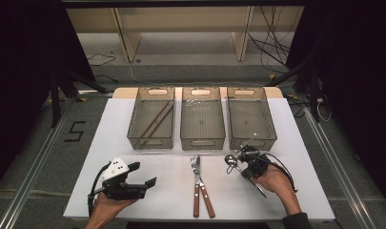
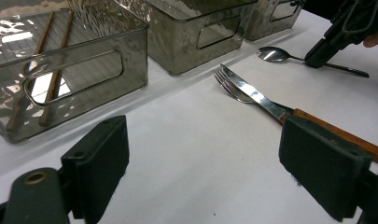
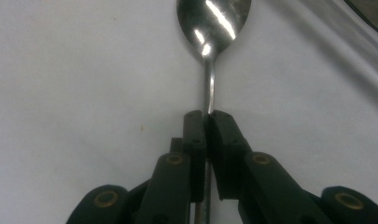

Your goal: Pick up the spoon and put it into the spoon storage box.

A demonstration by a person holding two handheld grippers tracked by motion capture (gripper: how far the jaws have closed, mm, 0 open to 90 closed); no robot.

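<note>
A metal spoon (image 1: 230, 161) lies on the white table (image 1: 109, 143) in front of the right bin. My right gripper (image 1: 244, 172) is shut on its thin handle just behind the bowl. In the right gripper view the spoon (image 3: 213, 18) points straight ahead, with the handle pinched by the right gripper (image 3: 206, 119). My left gripper (image 1: 144, 174) rests at the front left, open and holding nothing. The left gripper view shows the left gripper (image 2: 203, 140) with its jaws wide apart over bare table, and farther off the spoon (image 2: 273, 54) held by the right gripper (image 2: 317, 56).
Three clear bins stand in a row at the back: the left bin (image 1: 150, 142) holds two chopsticks (image 1: 157, 119), the middle bin (image 1: 202, 143) and right bin (image 1: 253, 142) look empty. A knife (image 1: 205, 188) and fork (image 1: 196, 183) with wooden handles lie at front centre.
</note>
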